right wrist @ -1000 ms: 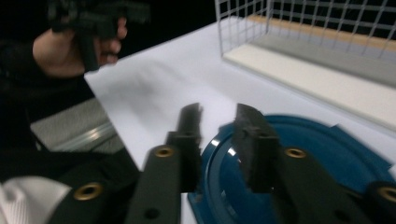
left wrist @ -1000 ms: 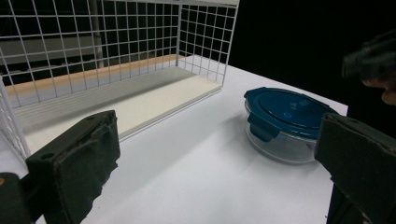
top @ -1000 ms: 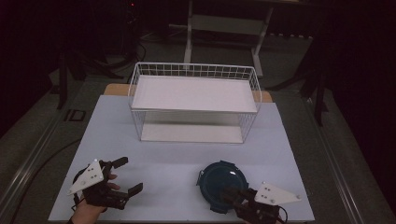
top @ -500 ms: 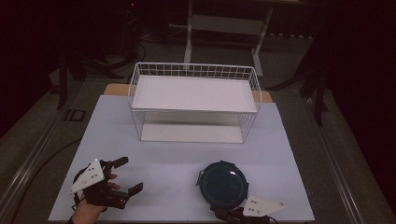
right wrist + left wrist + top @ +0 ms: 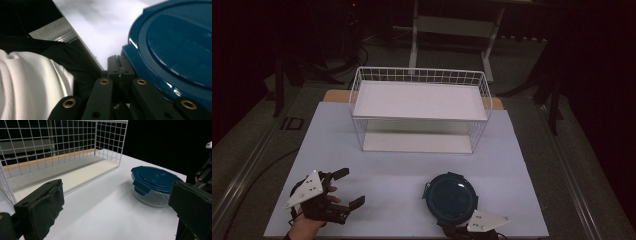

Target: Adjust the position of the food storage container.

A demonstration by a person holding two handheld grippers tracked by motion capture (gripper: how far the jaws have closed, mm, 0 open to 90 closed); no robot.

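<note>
My right gripper [image 5: 462, 231] sits at the bottom edge of the high view, fingers pressed together and empty, right against the near rim of the round blue-lidded container [image 5: 450, 198] on the tabletop [image 5: 392, 165]. The container lies just above it in frame. My left gripper [image 5: 343, 189], fingers spread apart, rests well off at lower left, so the right is nearer.

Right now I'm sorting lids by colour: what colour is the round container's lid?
Dark teal-blue lid; left gripper view shows it best.
</note>
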